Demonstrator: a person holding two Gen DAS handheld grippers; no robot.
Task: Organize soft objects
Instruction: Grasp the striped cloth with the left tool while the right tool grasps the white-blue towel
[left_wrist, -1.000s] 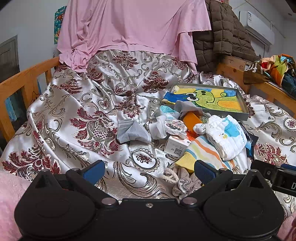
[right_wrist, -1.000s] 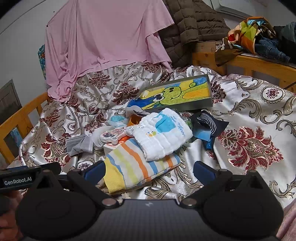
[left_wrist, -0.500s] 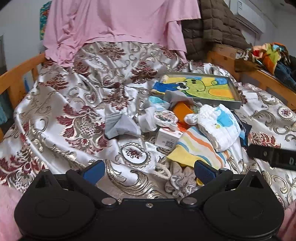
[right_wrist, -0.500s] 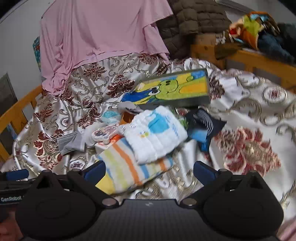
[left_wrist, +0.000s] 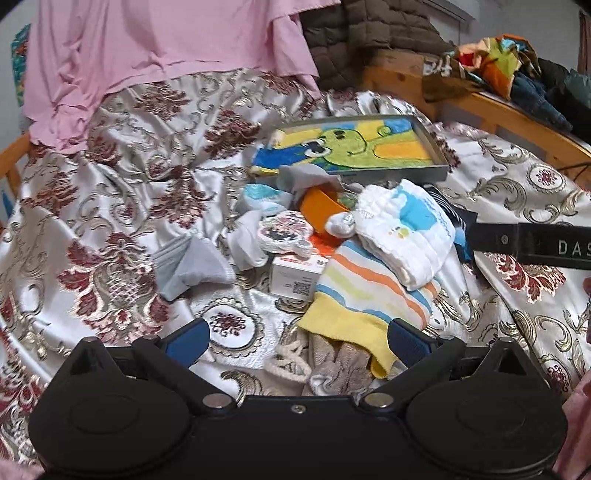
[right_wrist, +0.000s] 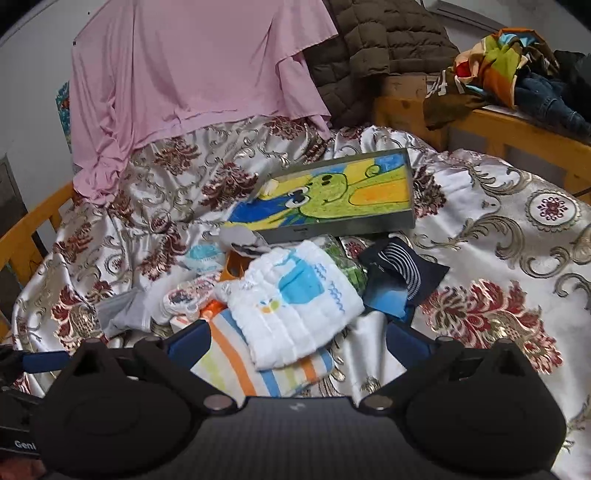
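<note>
Soft things lie heaped on the patterned bedspread (left_wrist: 122, 206) straight ahead of both my pairs of fingers. My left gripper (left_wrist: 297, 341) stands spread wide and holds nothing. Between its fingertips I see a beige knitted piece (left_wrist: 341, 369) with a pale cord (left_wrist: 288, 360) beside it, and the yellow end of the striped cloth (left_wrist: 365, 291) reaches down toward my right-hand finger there. On top of that striped cloth, farther from me, rests the white quilted cloth (left_wrist: 406, 236) with its blue patch. To the left of these, beyond my left finger, sits a grey folded sock (left_wrist: 192, 266), then a white sock (left_wrist: 247, 240), a small printed pouch (left_wrist: 282, 236), and a white carton (left_wrist: 295, 277) with a code on it. An orange thing (left_wrist: 319, 206) pokes out behind the pouch. Farthest off lies the tray with the green cartoon towel (left_wrist: 351, 147).

My right gripper (right_wrist: 297, 341) is likewise parted and empty. The striped cloth (right_wrist: 236, 362) and the white quilted cloth (right_wrist: 295, 299) lie right between its fingers, the quilted one on top. Past my right-hand finger a dark navy striped garment (right_wrist: 402, 269) sits just beside the quilted cloth. The tray (right_wrist: 332, 192) stands tilted beyond the heap, and a pink sheet (right_wrist: 192, 74) hangs behind everything.
</note>
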